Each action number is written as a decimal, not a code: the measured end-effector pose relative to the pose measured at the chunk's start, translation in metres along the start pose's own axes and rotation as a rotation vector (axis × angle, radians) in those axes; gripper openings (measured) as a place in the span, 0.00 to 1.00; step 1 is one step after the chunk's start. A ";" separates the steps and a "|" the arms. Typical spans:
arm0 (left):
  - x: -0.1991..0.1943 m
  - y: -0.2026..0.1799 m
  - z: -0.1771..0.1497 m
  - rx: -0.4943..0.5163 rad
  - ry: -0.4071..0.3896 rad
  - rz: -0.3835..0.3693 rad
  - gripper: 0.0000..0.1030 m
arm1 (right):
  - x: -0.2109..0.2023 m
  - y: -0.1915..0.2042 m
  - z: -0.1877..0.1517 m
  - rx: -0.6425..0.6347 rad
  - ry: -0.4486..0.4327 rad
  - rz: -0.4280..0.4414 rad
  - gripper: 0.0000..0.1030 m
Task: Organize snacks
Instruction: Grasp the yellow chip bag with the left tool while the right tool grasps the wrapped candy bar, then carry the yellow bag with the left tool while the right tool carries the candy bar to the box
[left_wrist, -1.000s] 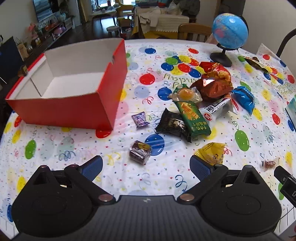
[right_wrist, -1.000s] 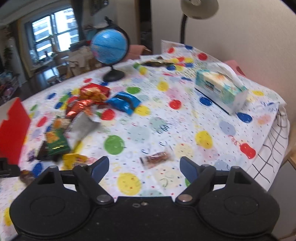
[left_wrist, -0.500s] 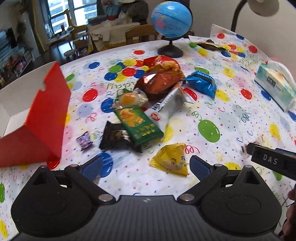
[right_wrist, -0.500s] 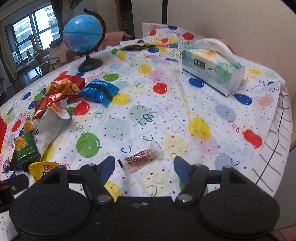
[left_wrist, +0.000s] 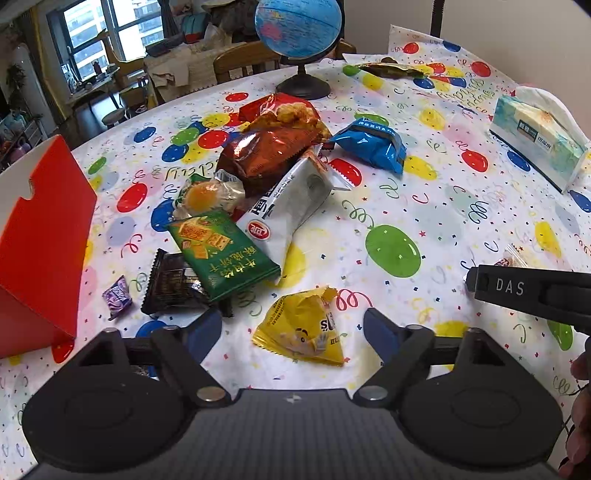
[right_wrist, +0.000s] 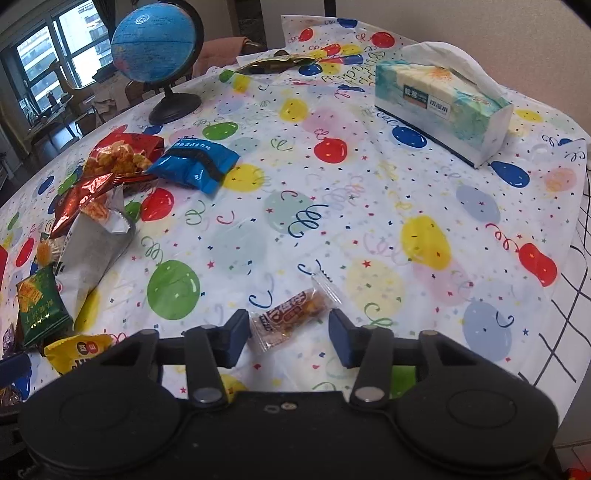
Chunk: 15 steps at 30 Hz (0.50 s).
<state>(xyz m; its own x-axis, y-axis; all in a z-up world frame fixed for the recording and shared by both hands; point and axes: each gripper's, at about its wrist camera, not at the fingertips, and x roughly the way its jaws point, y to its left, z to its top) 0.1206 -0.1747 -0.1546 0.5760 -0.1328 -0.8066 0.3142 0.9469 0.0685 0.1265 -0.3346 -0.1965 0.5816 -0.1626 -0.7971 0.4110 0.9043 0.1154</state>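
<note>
Two hand-held grippers worked over a table spread with a balloon-print cloth (right_wrist: 369, 192). The left gripper (left_wrist: 293, 326) straddled a yellow snack packet (left_wrist: 303, 328) lying flat on the cloth, its jaws closing but the pads not yet touching it. The right gripper (right_wrist: 286, 338) bracketed a small clear-wrapped snack bar (right_wrist: 291, 314), jaws also closing, with no firm contact. More snacks (left_wrist: 258, 192) lay heaped beyond the yellow packet, near a red box (left_wrist: 40, 251). A globe (right_wrist: 157, 40) and a tissue box (right_wrist: 439, 107) stood further back.

Ten snack packets (left_wrist: 221, 251), one red box (left_wrist: 40, 236), one globe (left_wrist: 299, 26), one tissue box (left_wrist: 535, 144).
</note>
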 end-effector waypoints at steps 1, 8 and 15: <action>0.002 0.000 0.000 0.000 0.005 -0.002 0.67 | 0.000 0.000 0.001 -0.004 0.001 0.005 0.35; 0.008 0.003 0.000 -0.019 0.018 -0.009 0.43 | 0.001 0.001 0.001 -0.030 -0.007 0.029 0.12; 0.007 0.007 0.000 -0.019 0.000 -0.011 0.32 | -0.002 0.000 -0.003 -0.076 -0.032 0.038 0.04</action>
<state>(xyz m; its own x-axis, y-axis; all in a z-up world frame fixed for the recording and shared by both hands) 0.1270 -0.1687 -0.1592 0.5725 -0.1435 -0.8072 0.3063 0.9507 0.0483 0.1236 -0.3327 -0.1968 0.6184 -0.1395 -0.7734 0.3348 0.9371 0.0987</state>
